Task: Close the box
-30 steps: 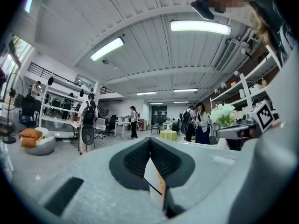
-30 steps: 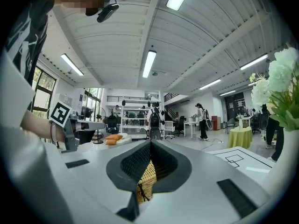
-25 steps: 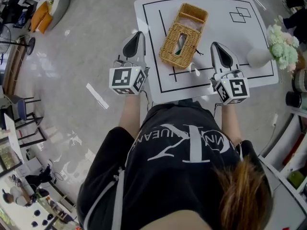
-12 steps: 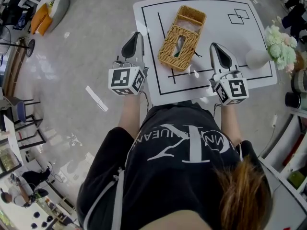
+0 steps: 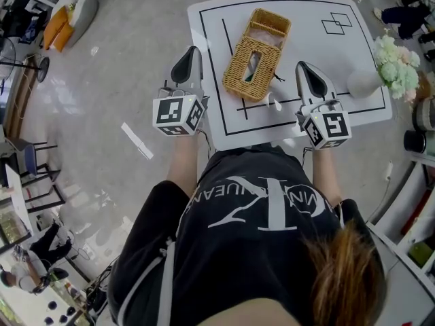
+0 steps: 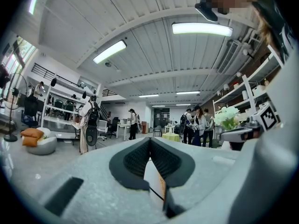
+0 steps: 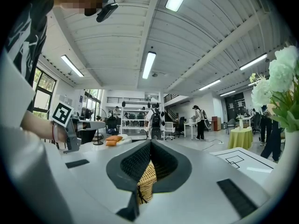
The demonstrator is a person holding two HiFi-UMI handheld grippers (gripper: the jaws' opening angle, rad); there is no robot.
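Note:
A wicker box (image 5: pixel 253 54) with an oval slot in its top lies at an angle on the white table (image 5: pixel 319 46). A smaller wicker section (image 5: pixel 270 20) sits at its far end. My left gripper (image 5: pixel 191 54) hovers at the table's left edge, left of the box, jaws shut and empty. My right gripper (image 5: pixel 305 70) is over the table just right of the box, also shut with nothing in it. In the right gripper view the box (image 7: pixel 147 181) shows low between the closed jaws (image 7: pixel 150 143). The left gripper view (image 6: pixel 150 140) shows only white table beneath its jaws.
A white vase (image 5: pixel 367 81) with pale flowers (image 5: pixel 397 63) stands at the table's right edge, close to my right gripper. Black lines and squares mark the table. Grey floor lies to the left, shelves to the right. Several people stand far off in the room.

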